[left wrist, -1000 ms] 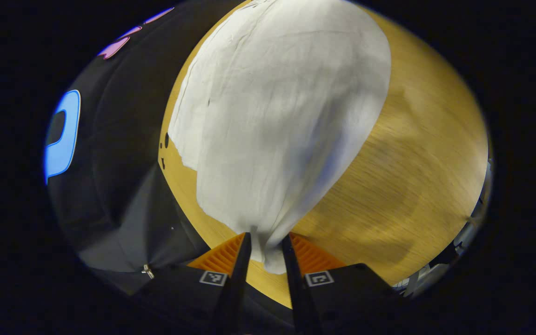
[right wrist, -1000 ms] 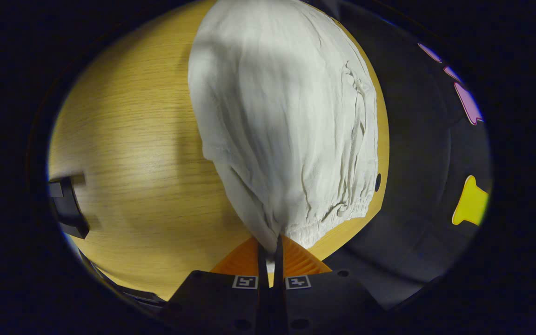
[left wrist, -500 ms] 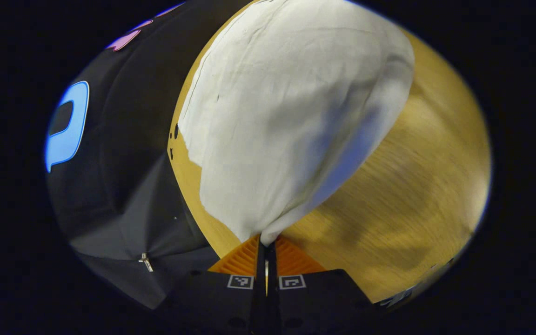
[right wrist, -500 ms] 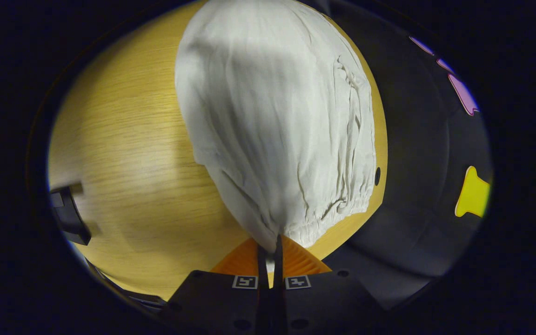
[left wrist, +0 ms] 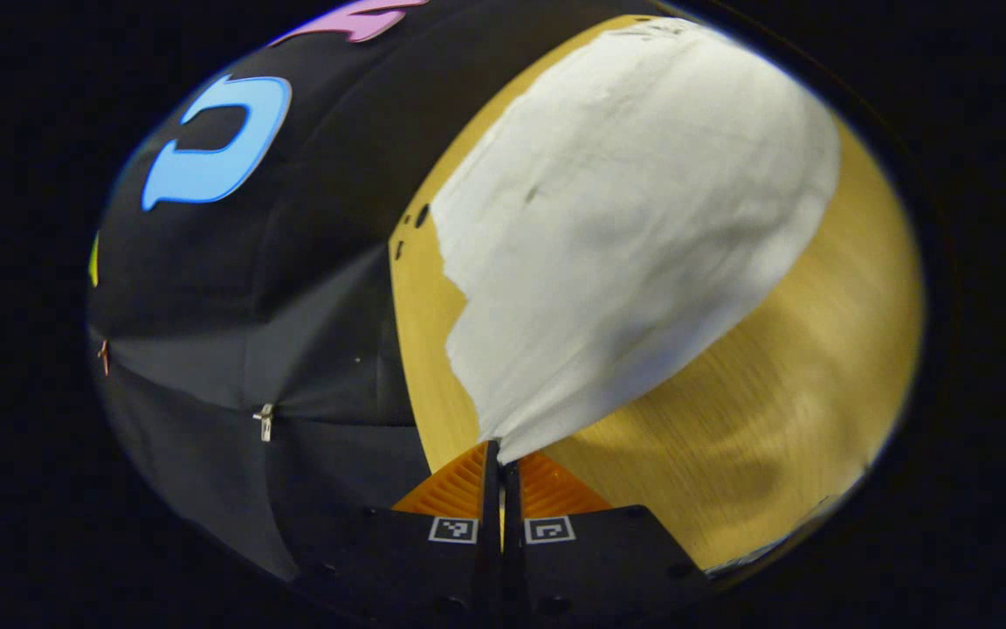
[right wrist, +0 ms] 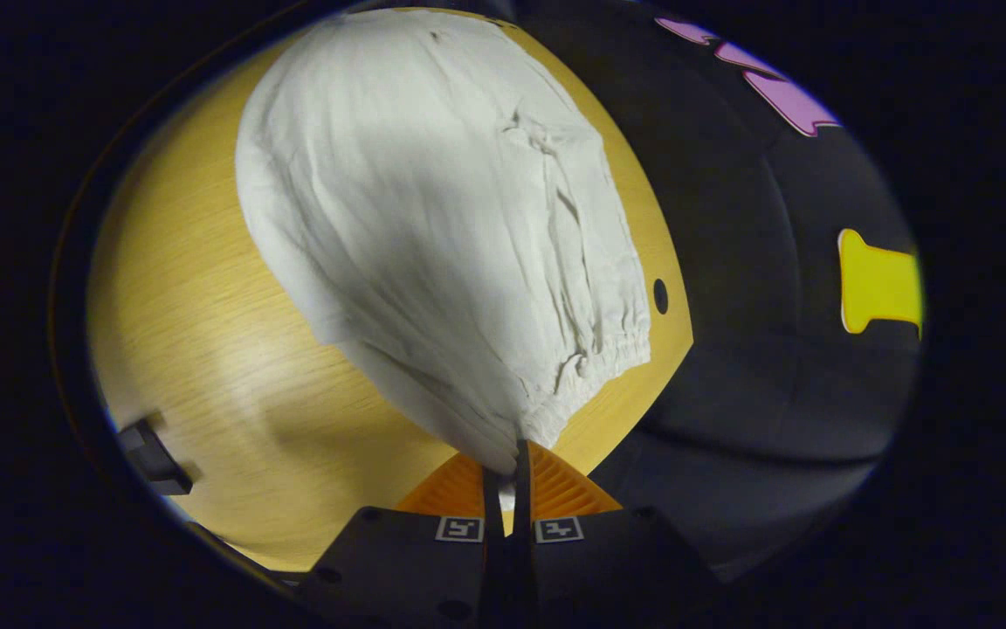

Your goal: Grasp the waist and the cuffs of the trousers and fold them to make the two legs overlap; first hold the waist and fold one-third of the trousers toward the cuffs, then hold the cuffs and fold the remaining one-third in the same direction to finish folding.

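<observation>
White trousers [left wrist: 634, 210] lie spread on the wooden table [left wrist: 782, 419]. In the left gripper view my left gripper [left wrist: 500, 454] is shut on a plain corner of the cloth, the cuff end, and the fabric rises taut from its fingers. In the right gripper view the trousers [right wrist: 433, 227] show their gathered elastic waist [right wrist: 608, 358] near the fingers, and my right gripper [right wrist: 507, 454] is shut on the waist's corner. Both held corners are lifted off the table.
The table's edge [right wrist: 643, 411] runs close beside the waist, with a small dark hole [right wrist: 660, 296] near it. The booth's black cloth wall [left wrist: 293, 288] drops beyond the table edge. A dark object [right wrist: 154, 456] sits at the far left of the right gripper view.
The left gripper, open around the cuff corner a second ago, has shut on it. Both grippers have since tilted and lifted, pulling the cloth taut.
</observation>
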